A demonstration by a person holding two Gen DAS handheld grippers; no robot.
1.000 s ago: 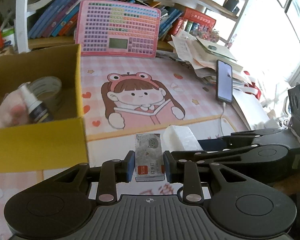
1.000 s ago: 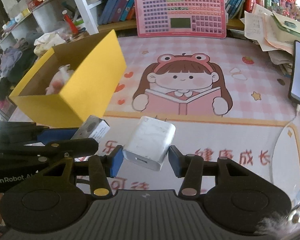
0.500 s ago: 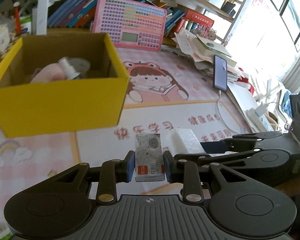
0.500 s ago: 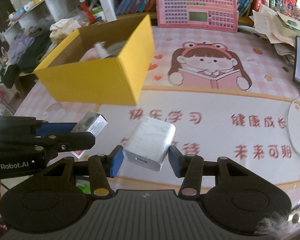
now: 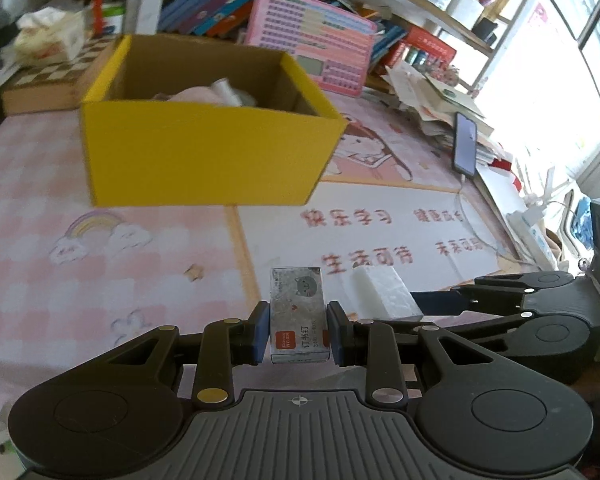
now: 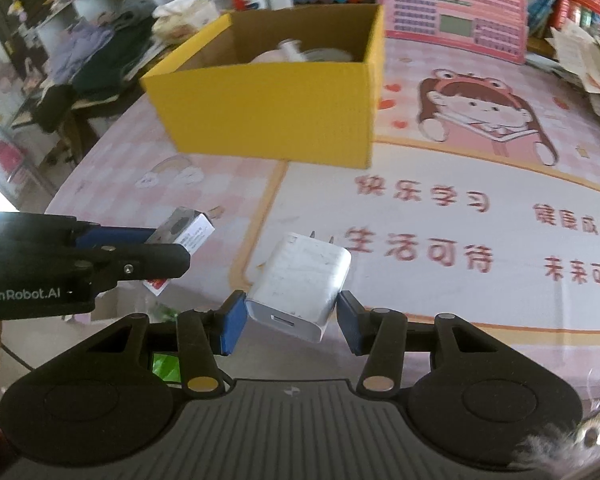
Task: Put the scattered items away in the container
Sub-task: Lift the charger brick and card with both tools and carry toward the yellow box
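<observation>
My left gripper [image 5: 298,334] is shut on a small grey staple box [image 5: 298,312] with a cat print and a red label. A white plug-in charger [image 6: 298,280], prongs pointing away, sits tilted in my right gripper [image 6: 292,318], which is shut on it. Both are held above the pink desk mat, side by side; the staple box [image 6: 190,230] shows at the left of the right wrist view, the charger [image 5: 384,292] at the right of the left wrist view. The yellow cardboard box [image 5: 204,148] [image 6: 268,116] stands ahead, open-topped, holding a pink plush toy, a small bottle and a tape roll.
A pink toy keyboard [image 5: 312,58] leans against the bookshelf behind the box. A phone [image 5: 465,144] on a cable and a paper stack lie at the right. A checkered board [image 5: 52,76] and tissues lie left of the box. The cartoon mat [image 6: 480,200] spreads below both grippers.
Both grippers have drawn back and to the left with their items still held. The yellow box, once close at the left, now stands farther ahead near the centre.
</observation>
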